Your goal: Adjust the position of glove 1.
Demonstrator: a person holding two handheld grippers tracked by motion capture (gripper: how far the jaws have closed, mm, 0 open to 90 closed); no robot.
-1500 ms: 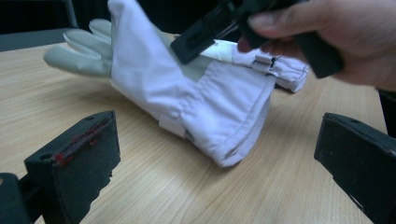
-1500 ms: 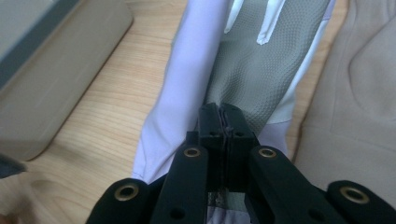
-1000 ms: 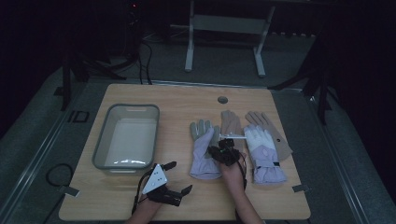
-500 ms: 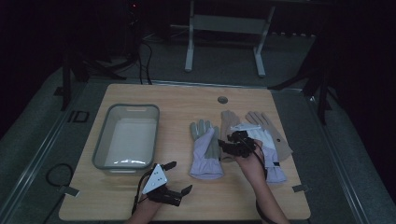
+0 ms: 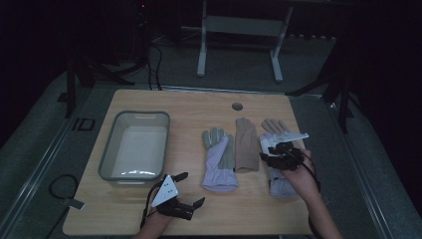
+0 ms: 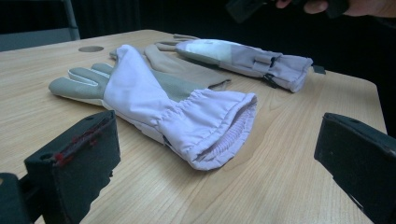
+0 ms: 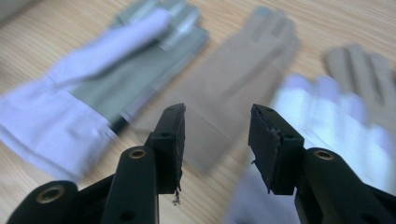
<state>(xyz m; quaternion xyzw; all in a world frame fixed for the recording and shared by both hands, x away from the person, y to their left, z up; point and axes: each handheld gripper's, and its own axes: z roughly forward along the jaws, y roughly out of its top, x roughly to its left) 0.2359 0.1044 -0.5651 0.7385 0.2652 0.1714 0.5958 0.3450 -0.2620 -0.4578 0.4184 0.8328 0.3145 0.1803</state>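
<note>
Right gripper [image 5: 275, 154] up off the table at about 4 o'clock from the tabletop's middle, above the lavender glove on the right [image 5: 276, 174] – jaws apart with nothing between them, having just been opening and then easing in a little. Left gripper [image 5: 186, 189] resting near the front edge at 7 o'clock, jaws spread wide and empty, aimed at the cuff of the left lavender glove [image 6: 187, 116]. Tan glove [image 5: 246, 144] flat between the two lavender ones, its edges touching or tucked under its neighbours. Grey bin [image 5: 134, 145] at 9 o'clock, well apart from the gloves.

Probably best to come down square over one glove's cuff, pinching a single layer of fabric – not two gloves at once. Worth lifting slowly, checking that the neighbour stays behind, then carrying towards the bin
</note>
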